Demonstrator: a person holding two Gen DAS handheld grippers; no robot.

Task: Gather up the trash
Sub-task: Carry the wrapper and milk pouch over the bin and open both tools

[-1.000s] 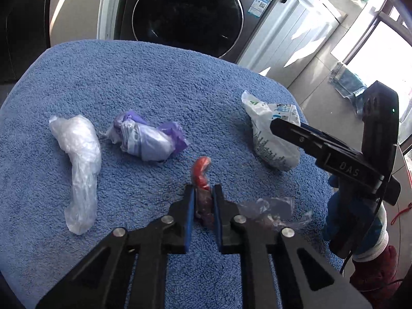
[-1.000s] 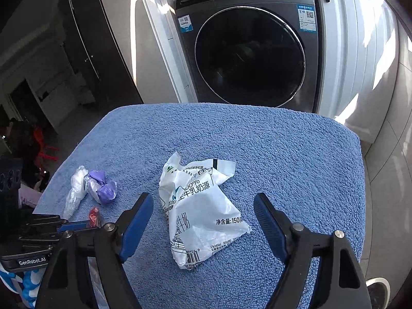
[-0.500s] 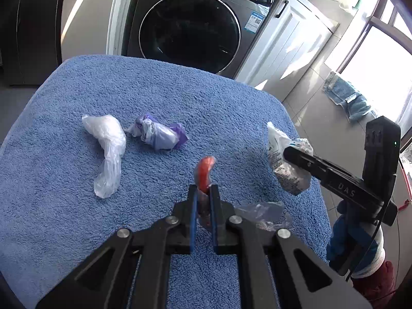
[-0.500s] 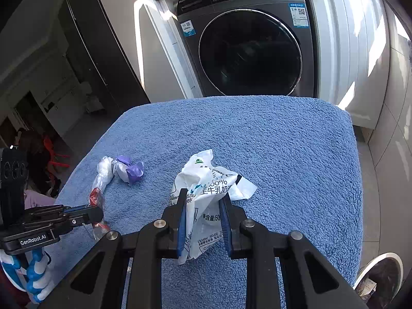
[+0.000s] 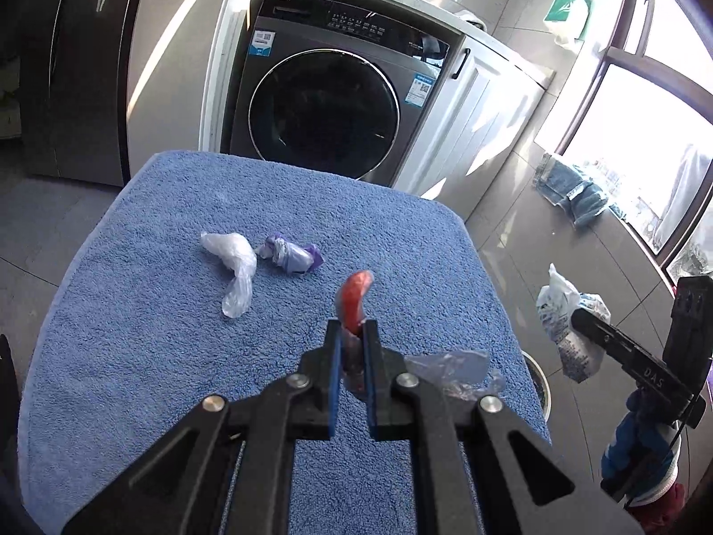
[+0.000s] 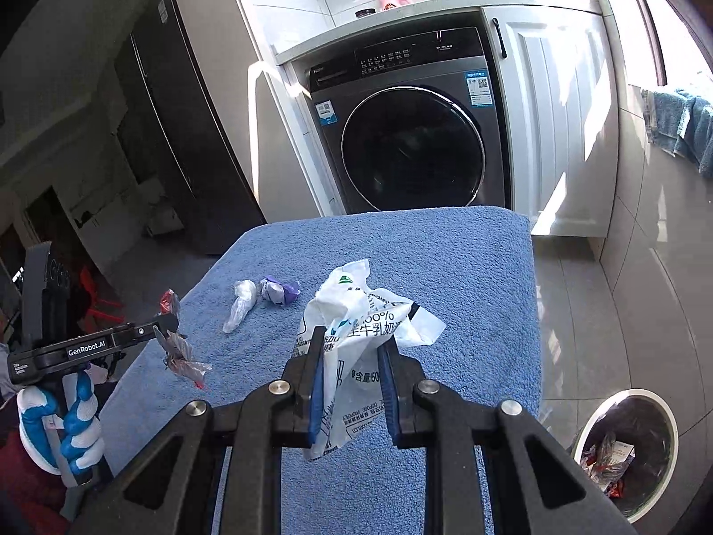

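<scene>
My left gripper [image 5: 352, 334] is shut on a red and clear wrapper [image 5: 355, 298] and holds it above the blue towel-covered table [image 5: 133, 356]. In the right wrist view the same wrapper [image 6: 182, 352] hangs from that gripper [image 6: 162, 323] at the left. My right gripper [image 6: 351, 352] is shut on a white milk bag [image 6: 356, 312], lifted off the table; the bag also shows at the right in the left wrist view [image 5: 562, 312]. A clear plastic bag [image 5: 234, 263] and a purple wrapper [image 5: 292, 256] lie on the towel.
A round trash bin [image 6: 624, 446] with wrappers inside stands on the floor, right of the table; its rim shows in the left wrist view [image 5: 537, 383]. A washing machine [image 6: 410, 133] and white cabinet [image 6: 557, 111] stand behind. Denim lies on the floor [image 5: 572, 189].
Both grippers have risen and pulled back from the table with their trash. The right gripper, open a second ago, shut on the milk bag and lifted it toward the right side.
</scene>
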